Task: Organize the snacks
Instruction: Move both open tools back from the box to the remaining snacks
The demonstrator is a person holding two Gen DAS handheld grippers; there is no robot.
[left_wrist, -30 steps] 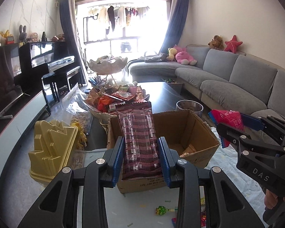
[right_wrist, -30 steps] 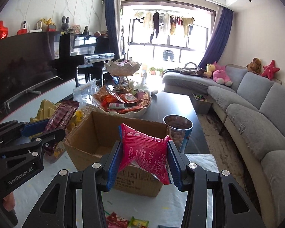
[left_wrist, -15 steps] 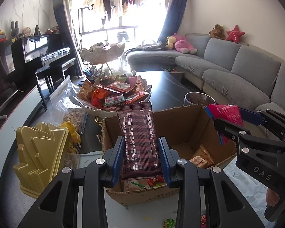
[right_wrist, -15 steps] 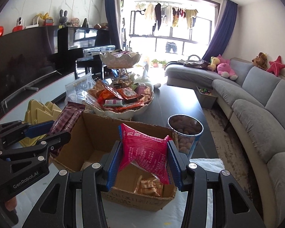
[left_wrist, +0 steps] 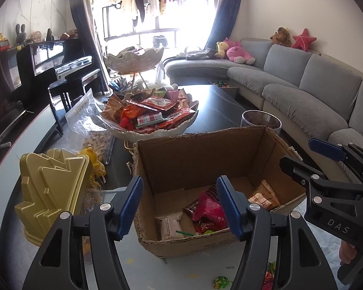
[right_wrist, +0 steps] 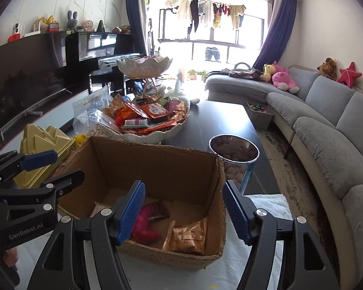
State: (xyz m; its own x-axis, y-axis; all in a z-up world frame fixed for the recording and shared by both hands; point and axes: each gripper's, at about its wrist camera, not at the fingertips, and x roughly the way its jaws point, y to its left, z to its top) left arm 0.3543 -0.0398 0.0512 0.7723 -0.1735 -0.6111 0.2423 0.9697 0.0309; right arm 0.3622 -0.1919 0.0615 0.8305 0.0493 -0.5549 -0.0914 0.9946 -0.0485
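An open cardboard box [left_wrist: 205,149] [right_wrist: 157,159] stands in front of both grippers. Inside lie a red-pink packet [left_wrist: 209,209] [right_wrist: 142,226], a dark maroon packet [right_wrist: 157,209], an orange packet [left_wrist: 263,194] [right_wrist: 188,235] and a beige packet [left_wrist: 169,224]. My left gripper [left_wrist: 180,204] is open and empty over the box's near edge; it also shows in the right wrist view [right_wrist: 52,169]. My right gripper [right_wrist: 182,209] is open and empty over the box; it also shows in the left wrist view [left_wrist: 307,154].
A white scalloped bowl [left_wrist: 155,131] [right_wrist: 157,134] heaped with snack packets stands behind the box. A gold tree-shaped container [left_wrist: 50,191] sits left, a clear bag of nuts [left_wrist: 94,130] beside it. A glass tub of nuts [right_wrist: 234,154] stands right. Small candies [left_wrist: 221,281] lie on the white cloth.
Both grippers have opened and let go of their packets. The maroon packet and the red-pink packet now lie inside the box. Both cameras have moved closer over the box.
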